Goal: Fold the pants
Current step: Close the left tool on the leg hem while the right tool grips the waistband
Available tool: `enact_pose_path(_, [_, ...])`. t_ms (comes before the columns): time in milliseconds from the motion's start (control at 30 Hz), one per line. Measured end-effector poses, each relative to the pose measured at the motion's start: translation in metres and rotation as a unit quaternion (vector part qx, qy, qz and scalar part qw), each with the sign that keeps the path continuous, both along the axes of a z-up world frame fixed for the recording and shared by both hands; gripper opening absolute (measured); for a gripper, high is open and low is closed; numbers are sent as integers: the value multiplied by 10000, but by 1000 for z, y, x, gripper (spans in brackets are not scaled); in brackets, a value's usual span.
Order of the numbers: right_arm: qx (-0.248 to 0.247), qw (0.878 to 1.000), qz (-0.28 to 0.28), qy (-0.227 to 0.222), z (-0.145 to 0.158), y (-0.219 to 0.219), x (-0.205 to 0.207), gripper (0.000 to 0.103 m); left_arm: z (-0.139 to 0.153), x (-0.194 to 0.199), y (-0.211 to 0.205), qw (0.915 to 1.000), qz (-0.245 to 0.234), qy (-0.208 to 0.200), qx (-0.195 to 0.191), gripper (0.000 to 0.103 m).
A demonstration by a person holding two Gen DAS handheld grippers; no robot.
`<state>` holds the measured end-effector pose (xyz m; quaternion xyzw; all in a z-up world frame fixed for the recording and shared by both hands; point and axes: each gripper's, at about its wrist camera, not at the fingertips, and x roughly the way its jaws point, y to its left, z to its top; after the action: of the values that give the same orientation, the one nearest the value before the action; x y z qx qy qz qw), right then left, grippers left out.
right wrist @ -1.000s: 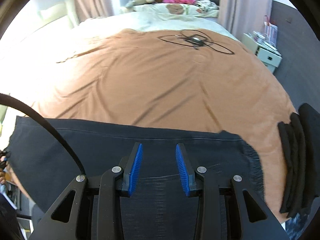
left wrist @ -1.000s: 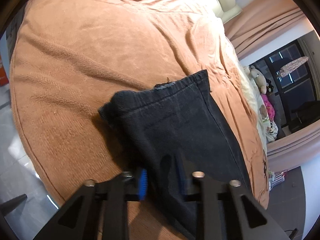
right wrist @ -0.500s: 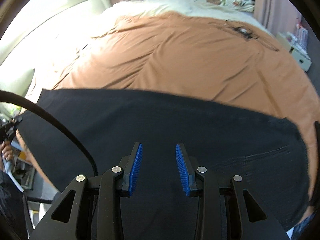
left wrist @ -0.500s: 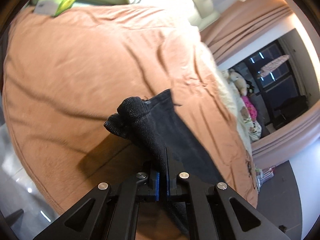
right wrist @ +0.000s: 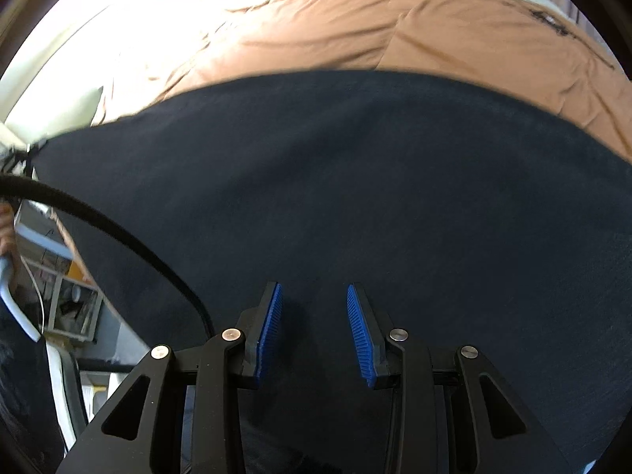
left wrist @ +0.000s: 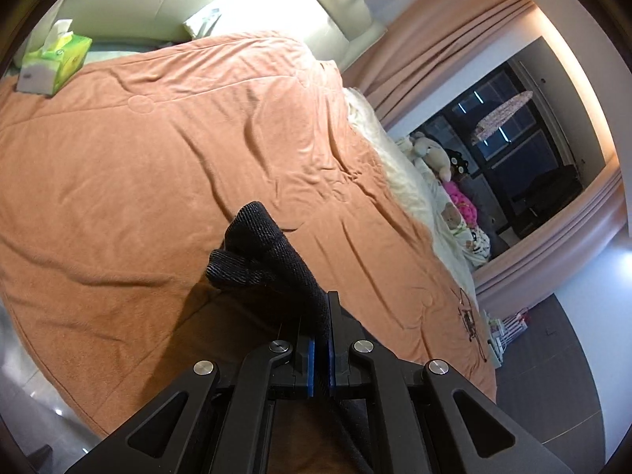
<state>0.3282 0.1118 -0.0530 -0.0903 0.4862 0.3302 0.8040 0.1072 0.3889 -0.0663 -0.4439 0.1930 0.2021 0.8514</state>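
Note:
Black pants [right wrist: 355, 181] lie spread across an orange blanket [right wrist: 395, 31] on a bed. In the left wrist view my left gripper [left wrist: 320, 316] is shut on a bunched edge of the pants [left wrist: 260, 252], which it holds lifted above the blanket [left wrist: 158, 158]. In the right wrist view my right gripper [right wrist: 314, 316] hovers close over the flat dark cloth with its blue pads [right wrist: 361, 335] apart and nothing between them.
A green tissue box [left wrist: 51, 63] sits at the blanket's far left corner. Soft toys [left wrist: 434, 154] lie along the bed's far side by a curtained window. A black cable [right wrist: 118, 233] and shelving show at the left in the right wrist view.
The left gripper closed on the pants edge and lifted it off the blanket. The right gripper moved down and closer over the spread pants, still open.

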Motion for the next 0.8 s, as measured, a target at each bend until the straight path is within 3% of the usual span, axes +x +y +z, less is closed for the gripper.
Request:
enact_pose_path(300, [20,9999,154,31,-5,-16,-35,32,-4,4,4,10000,32,26,-90,4])
enact_pose_path(800, [133,9995,-235,181,7,11,49,19,-14,-6,4,9996,181,109,-199,4])
